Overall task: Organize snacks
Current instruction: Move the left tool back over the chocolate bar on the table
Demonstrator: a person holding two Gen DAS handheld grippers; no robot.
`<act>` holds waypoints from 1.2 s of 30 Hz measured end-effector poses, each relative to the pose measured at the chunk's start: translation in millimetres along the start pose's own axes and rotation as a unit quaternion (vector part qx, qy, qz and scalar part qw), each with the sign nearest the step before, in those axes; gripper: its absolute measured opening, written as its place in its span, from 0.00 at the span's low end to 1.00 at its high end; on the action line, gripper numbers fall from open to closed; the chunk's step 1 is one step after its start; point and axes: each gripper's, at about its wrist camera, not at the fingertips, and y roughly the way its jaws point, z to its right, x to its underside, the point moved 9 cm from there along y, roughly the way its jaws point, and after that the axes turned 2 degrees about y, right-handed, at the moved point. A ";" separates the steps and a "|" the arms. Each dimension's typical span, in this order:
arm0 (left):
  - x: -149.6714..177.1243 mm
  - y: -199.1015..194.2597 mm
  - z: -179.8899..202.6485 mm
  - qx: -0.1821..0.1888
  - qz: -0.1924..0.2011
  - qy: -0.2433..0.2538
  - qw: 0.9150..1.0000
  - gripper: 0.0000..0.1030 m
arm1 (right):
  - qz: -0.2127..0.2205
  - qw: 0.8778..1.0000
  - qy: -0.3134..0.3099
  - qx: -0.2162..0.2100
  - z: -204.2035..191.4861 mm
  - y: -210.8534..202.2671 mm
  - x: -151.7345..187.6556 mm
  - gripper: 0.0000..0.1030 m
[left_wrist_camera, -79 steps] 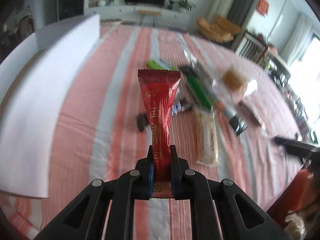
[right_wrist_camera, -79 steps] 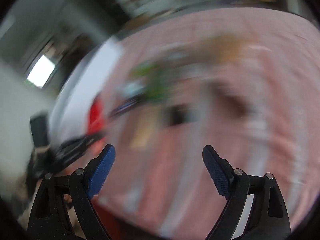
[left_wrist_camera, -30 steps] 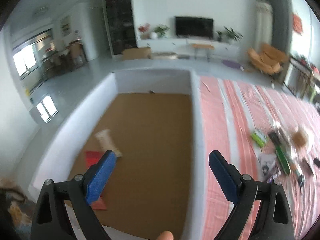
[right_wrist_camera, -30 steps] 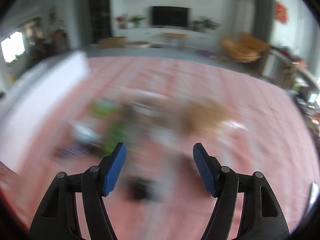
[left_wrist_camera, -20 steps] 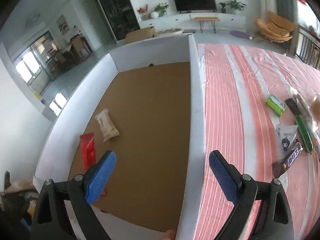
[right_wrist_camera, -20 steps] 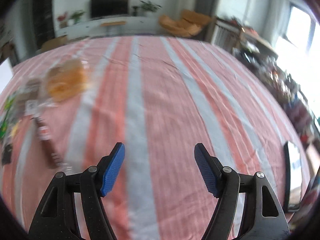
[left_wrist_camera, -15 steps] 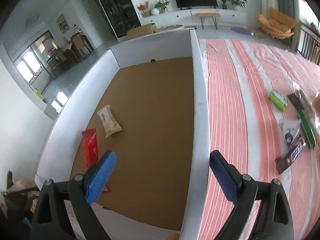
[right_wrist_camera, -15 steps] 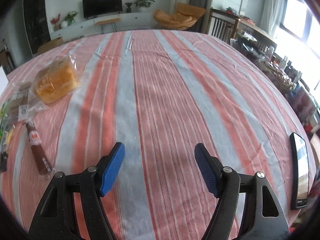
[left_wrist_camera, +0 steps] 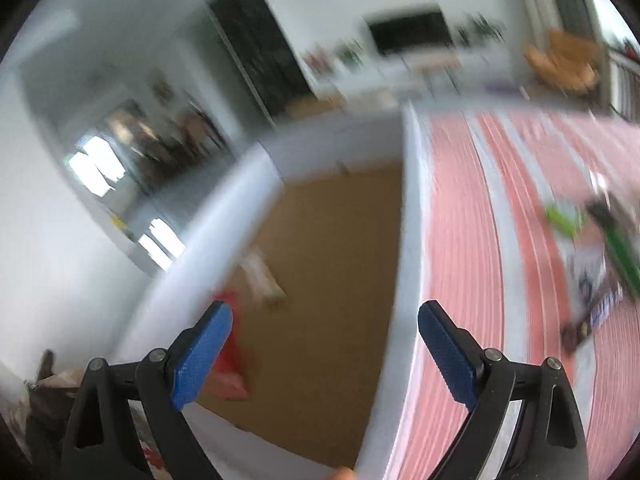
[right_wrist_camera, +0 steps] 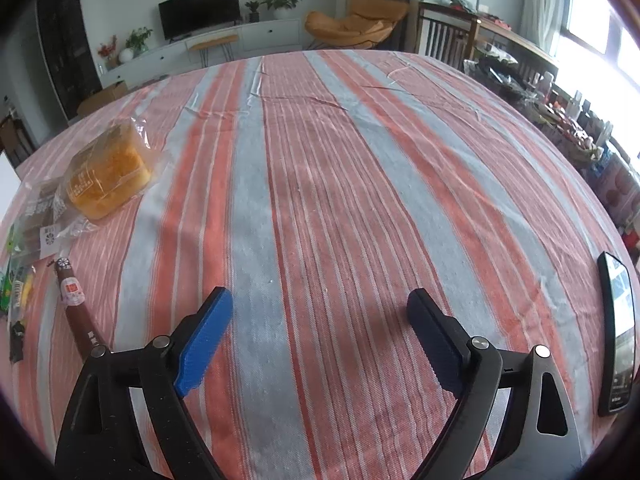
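Observation:
My left gripper point(left_wrist_camera: 320, 344) is open and empty above the near end of a white-walled box point(left_wrist_camera: 406, 240) with a brown floor. In the box lie a red snack packet point(left_wrist_camera: 234, 356) and a pale snack packet point(left_wrist_camera: 264, 280). This view is blurred. Right of the box several snacks lie on the striped cloth, among them a green packet point(left_wrist_camera: 564, 218) and a dark bar point(left_wrist_camera: 592, 316). My right gripper point(right_wrist_camera: 318, 340) is open and empty above bare striped cloth. At its left lie a bagged yellow cake point(right_wrist_camera: 106, 172) and a brown sausage stick point(right_wrist_camera: 76, 308).
A black phone point(right_wrist_camera: 618, 332) lies at the table's right edge. More small packets point(right_wrist_camera: 24, 236) sit at the far left of the right wrist view. Chairs and a cluttered shelf stand beyond the table's right side.
The left gripper let go of the red packet, which now lies in the box, and its view swings and blurs. The right gripper turned from the snack pile to bare cloth.

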 end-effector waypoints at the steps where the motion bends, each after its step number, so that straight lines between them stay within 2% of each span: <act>1: -9.4 -18.7 -1.6 -0.007 0.035 -0.013 0.999 0.93 | 0.000 1.000 0.000 0.000 0.0 0.1 0.0 0.89; 3: -19.7 -41.4 4.3 0.016 0.067 -0.029 0.997 1.00 | 0.000 1.000 0.000 0.000 0.0 0.2 -0.1 0.89; 6: -28.4 -68.6 32.4 0.096 0.080 -0.030 0.992 1.00 | 0.000 1.000 0.000 0.000 0.2 0.4 -0.1 0.89; 9: -21.1 -80.7 76.8 0.186 0.051 -0.002 0.981 1.00 | 0.000 1.000 0.000 -0.001 0.2 0.6 -0.2 0.89; 10: -13.3 -83.4 97.4 0.221 0.033 0.013 0.975 1.00 | 0.000 1.000 0.000 -0.001 0.3 0.7 -0.2 0.89; 13: 11.0 -86.9 143.1 0.284 -0.006 0.045 0.958 1.00 | 0.000 1.000 0.000 -0.001 0.4 0.9 -0.2 0.89; 14: 17.0 -87.5 155.6 0.293 -0.016 0.055 0.954 1.00 | 0.000 1.000 0.000 -0.001 0.1 0.9 -0.3 0.89; 17: 38.3 -86.6 194.4 0.313 -0.040 0.095 0.944 1.00 | 0.000 1.000 0.000 -0.001 0.4 1.2 -0.3 0.89; 21: 61.0 -82.4 220.6 0.325 -0.068 0.106 0.937 1.00 | 0.000 1.000 0.000 -0.001 0.5 1.5 -0.6 0.89; 32: 90.1 -36.7 246.6 0.318 -0.128 0.067 0.937 1.00 | 0.001 1.000 0.000 -0.002 0.7 2.3 -1.0 0.89; 36: 89.9 -36.8 245.8 0.314 -0.116 0.067 0.940 1.00 | 0.001 1.000 0.000 -0.002 0.9 2.8 -1.0 0.89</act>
